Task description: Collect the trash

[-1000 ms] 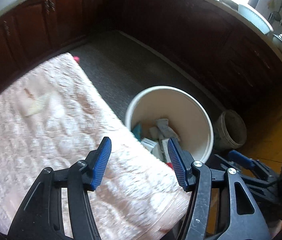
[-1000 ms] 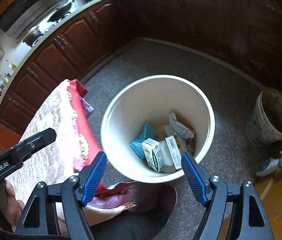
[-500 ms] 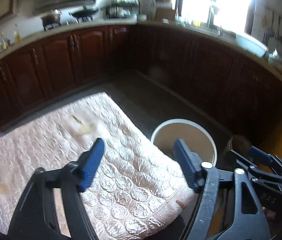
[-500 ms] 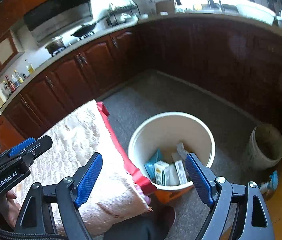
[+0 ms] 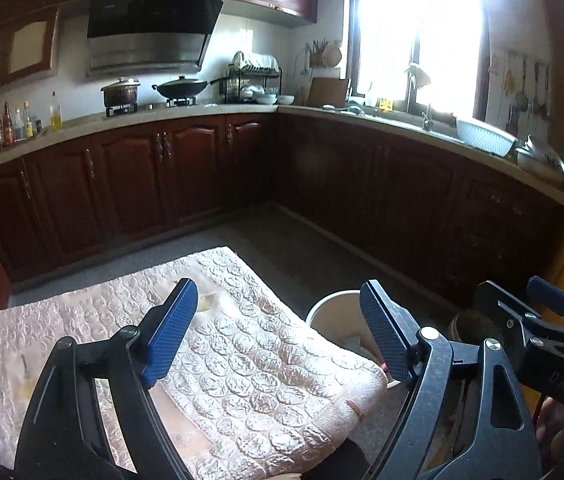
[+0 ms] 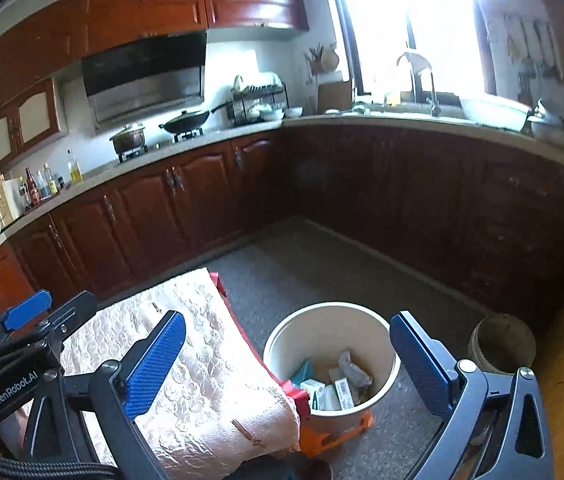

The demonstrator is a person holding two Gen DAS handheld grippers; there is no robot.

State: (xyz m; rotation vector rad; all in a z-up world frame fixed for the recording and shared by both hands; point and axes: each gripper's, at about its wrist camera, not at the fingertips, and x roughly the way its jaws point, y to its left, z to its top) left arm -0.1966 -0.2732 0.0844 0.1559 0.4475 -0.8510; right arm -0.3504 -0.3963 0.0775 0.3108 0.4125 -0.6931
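- Left wrist view: the left gripper [image 5: 277, 330] hangs over the pink quilted cloth [image 5: 241, 364], jaws spread and nothing between them; they have just been opening.
- On that cloth, left of the white bin [image 6: 330, 360], lie small pale scraps [image 5: 206, 300], likely the trash not yet collected; they are too small to name.
- The bin stands on the floor just right of the cloth's edge, holding cartons and crumpled wrappers [image 6: 338, 384].
- The right gripper [image 6: 288, 364], over the bin, is released and empty; its jaws have just been opening too.
- Judged step: between drops, both tools free. Next calls for reaching left from the bin to a scrap and pinching it.
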